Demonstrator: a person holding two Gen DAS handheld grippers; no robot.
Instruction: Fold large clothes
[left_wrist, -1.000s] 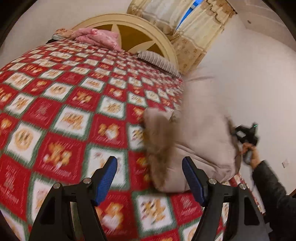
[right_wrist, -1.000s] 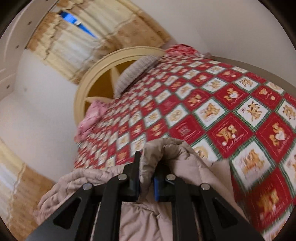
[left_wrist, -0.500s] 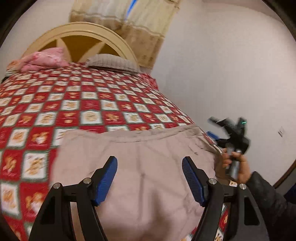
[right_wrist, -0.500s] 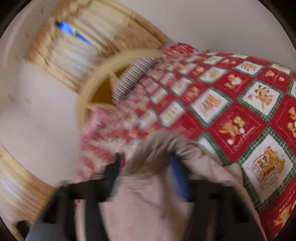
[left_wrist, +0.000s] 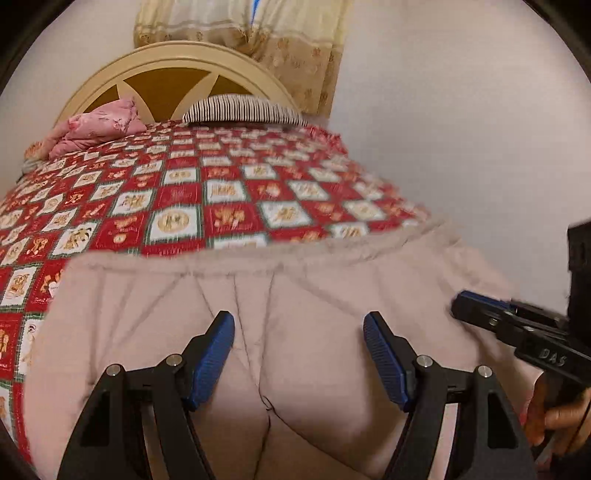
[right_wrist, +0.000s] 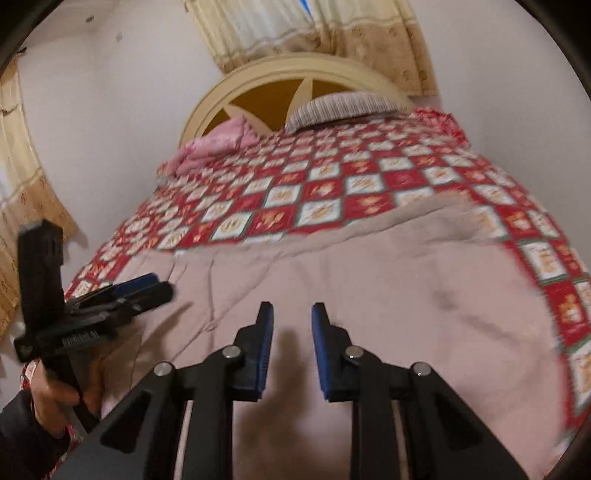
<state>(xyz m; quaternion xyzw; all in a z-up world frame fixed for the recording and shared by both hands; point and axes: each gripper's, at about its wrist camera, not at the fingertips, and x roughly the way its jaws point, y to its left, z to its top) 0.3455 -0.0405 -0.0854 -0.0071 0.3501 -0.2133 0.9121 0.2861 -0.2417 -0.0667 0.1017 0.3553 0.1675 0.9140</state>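
A large beige padded garment (left_wrist: 303, 295) lies spread flat on the near end of the bed; it also shows in the right wrist view (right_wrist: 369, 280). My left gripper (left_wrist: 298, 343) is open and empty, hovering over the garment's near part. My right gripper (right_wrist: 292, 332) is open with a narrow gap and empty, also above the garment. The right gripper shows at the right edge of the left wrist view (left_wrist: 517, 325). The left gripper shows at the left of the right wrist view (right_wrist: 110, 299).
The bed has a red checked cartoon quilt (left_wrist: 177, 199), a cream round headboard (left_wrist: 173, 70), a striped pillow (left_wrist: 240, 109) and a bundled pink blanket (left_wrist: 96, 129) at the head. White walls and beige curtains (right_wrist: 314, 33) stand behind.
The right gripper let go of the garment and opened. The garment went from bunched and lifted to spread flat on the bed. Both grippers swung to face the headboard.
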